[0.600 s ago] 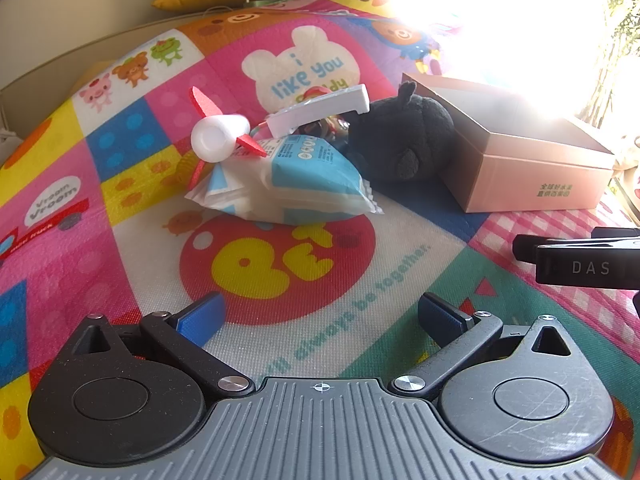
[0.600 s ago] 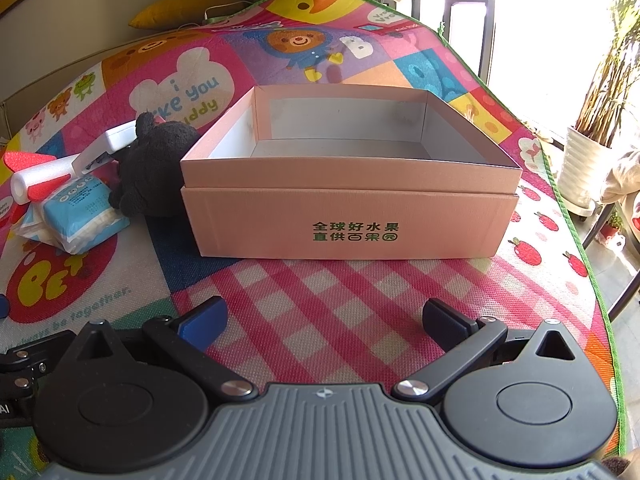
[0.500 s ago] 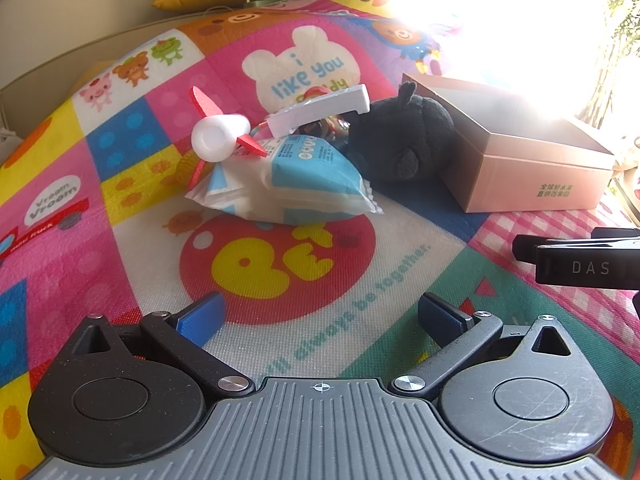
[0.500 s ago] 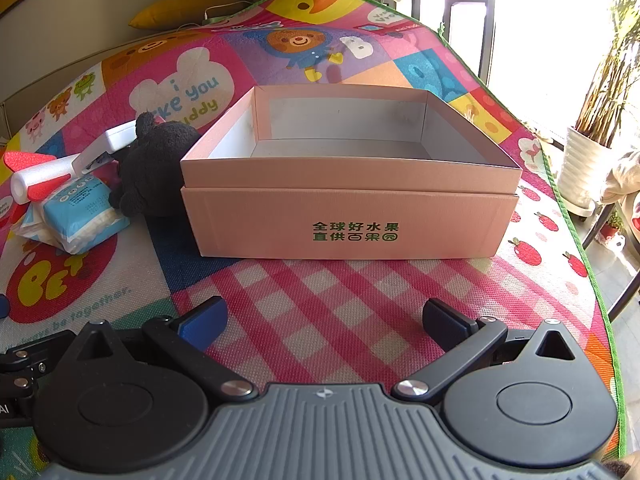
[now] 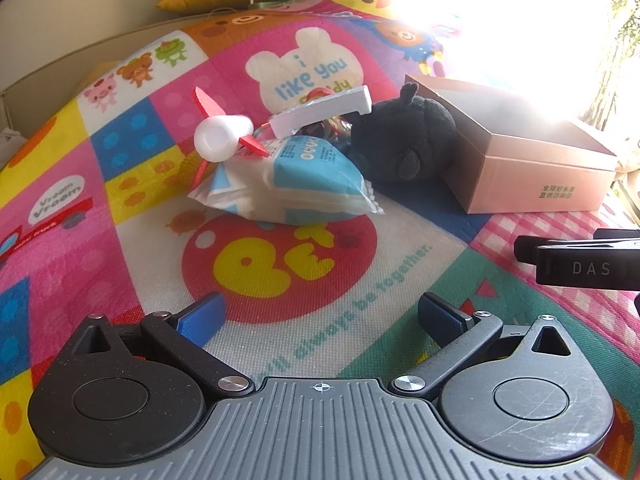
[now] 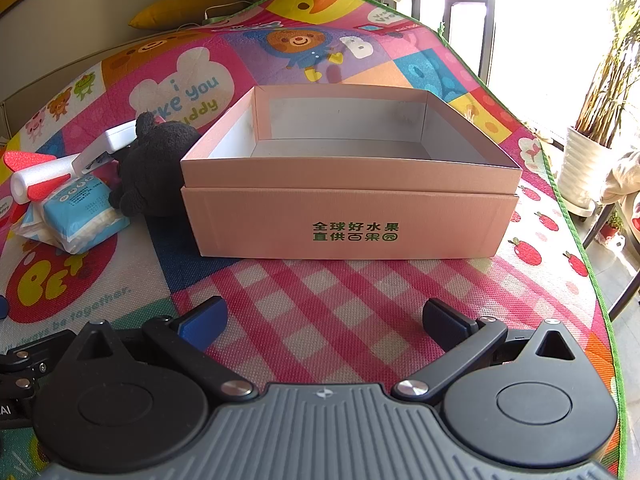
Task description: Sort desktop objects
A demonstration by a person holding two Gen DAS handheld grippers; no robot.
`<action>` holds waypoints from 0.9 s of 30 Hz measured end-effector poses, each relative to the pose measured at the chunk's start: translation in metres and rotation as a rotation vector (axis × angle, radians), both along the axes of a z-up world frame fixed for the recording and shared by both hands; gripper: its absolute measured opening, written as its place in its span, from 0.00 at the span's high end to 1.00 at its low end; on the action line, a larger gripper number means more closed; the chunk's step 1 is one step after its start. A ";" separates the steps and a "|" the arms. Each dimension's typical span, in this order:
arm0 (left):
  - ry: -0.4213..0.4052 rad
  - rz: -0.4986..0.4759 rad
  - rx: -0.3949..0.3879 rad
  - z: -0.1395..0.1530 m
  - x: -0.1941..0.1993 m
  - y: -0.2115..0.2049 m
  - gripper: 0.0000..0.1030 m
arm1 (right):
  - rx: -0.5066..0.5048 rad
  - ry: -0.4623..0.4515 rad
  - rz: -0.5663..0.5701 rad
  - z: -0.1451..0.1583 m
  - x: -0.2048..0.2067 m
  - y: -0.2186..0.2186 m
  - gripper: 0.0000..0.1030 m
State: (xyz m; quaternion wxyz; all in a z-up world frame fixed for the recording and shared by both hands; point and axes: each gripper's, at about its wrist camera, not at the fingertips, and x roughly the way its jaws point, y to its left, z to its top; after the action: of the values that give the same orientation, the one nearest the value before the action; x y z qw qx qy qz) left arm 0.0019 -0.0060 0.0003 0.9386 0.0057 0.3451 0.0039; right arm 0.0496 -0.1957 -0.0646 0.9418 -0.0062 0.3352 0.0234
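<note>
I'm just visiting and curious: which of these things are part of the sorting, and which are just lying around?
For the job:
- pink box, open, nothing visible inside
- tissue pack
- black plush toy
- foam rocket
- white stapler-like tool

Just lying about:
- play mat
- yellow cushion
- potted plant

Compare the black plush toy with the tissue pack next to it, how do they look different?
The black plush toy is dark, fuzzy and rounded; the tissue pack is a flat, glossy blue-and-white wrapper. The plush sits against the pink box, while the pack lies farther out with a foam rocket resting on it. Both sit on the play mat.
</note>
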 end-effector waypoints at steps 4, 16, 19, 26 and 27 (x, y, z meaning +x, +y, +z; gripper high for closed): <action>-0.001 0.000 0.000 0.000 0.000 0.000 0.00 | 0.001 0.000 0.000 0.000 0.000 0.000 0.00; -0.002 -0.001 -0.009 0.000 -0.001 0.001 0.00 | -0.002 0.000 -0.001 0.000 -0.001 0.001 0.00; -0.003 0.000 -0.008 0.000 -0.001 0.002 0.00 | -0.001 0.000 -0.001 0.001 -0.001 0.001 0.00; -0.004 0.000 -0.009 -0.001 -0.001 0.003 0.00 | 0.000 0.001 -0.001 0.000 0.000 0.000 0.00; -0.004 0.000 -0.009 0.000 -0.001 0.003 0.00 | -0.001 0.000 -0.001 0.000 0.000 0.000 0.00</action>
State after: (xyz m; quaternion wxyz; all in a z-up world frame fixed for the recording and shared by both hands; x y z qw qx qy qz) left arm 0.0010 -0.0031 -0.0002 0.9392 0.0014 0.3434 0.0023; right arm 0.0491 -0.1961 -0.0643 0.9418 -0.0064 0.3354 0.0229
